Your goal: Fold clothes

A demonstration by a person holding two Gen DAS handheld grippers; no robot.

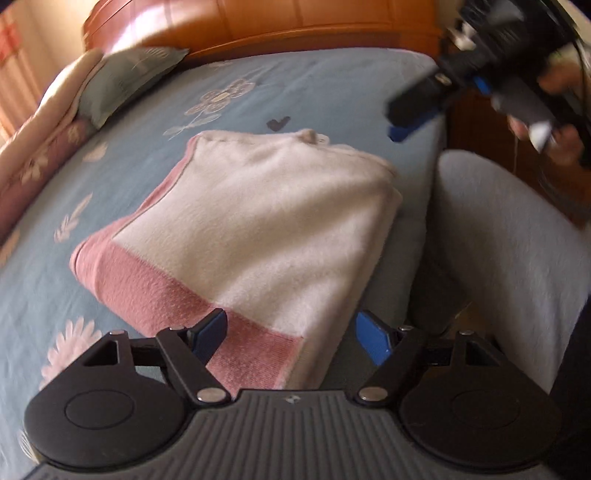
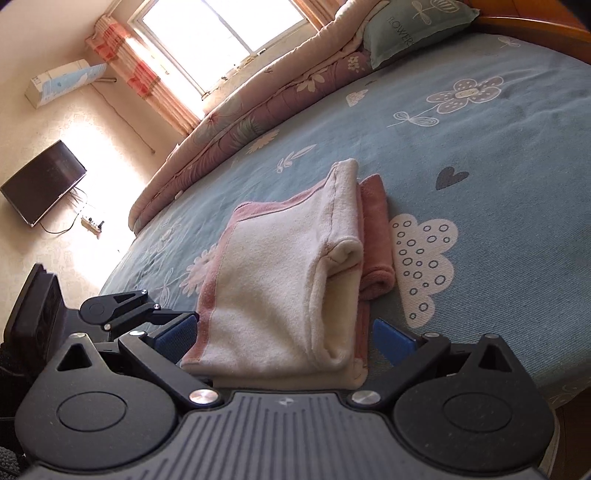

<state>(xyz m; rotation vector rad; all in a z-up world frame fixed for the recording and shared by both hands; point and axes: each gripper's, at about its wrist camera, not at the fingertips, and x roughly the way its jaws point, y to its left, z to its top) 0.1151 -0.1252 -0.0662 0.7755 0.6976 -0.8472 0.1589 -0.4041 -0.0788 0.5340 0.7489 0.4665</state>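
A folded cream garment with pink trim [image 1: 258, 229] lies on the blue flowered bedsheet [image 1: 314, 85]. My left gripper [image 1: 291, 334] is open and hovers over the garment's near pink-edged corner, with nothing pressed between its blue pads. In the right wrist view the same garment [image 2: 288, 280] shows a rolled pink part on its right side. My right gripper [image 2: 284, 338] stands open just in front of the garment's near end. Seen from the left wrist, the right gripper [image 1: 410, 118] is blurred, off the garment near the bed's edge. The black linkage of the left gripper [image 2: 118, 308] shows at the garment's left.
A wooden headboard [image 1: 295, 26], a teal pillow [image 2: 413, 29] and a rolled floral quilt [image 2: 229, 125] line the bed's far sides. A person's grey trouser leg [image 1: 498, 240] stands by the bed edge. A window [image 2: 225, 33] and a wall TV [image 2: 40, 181] are beyond.
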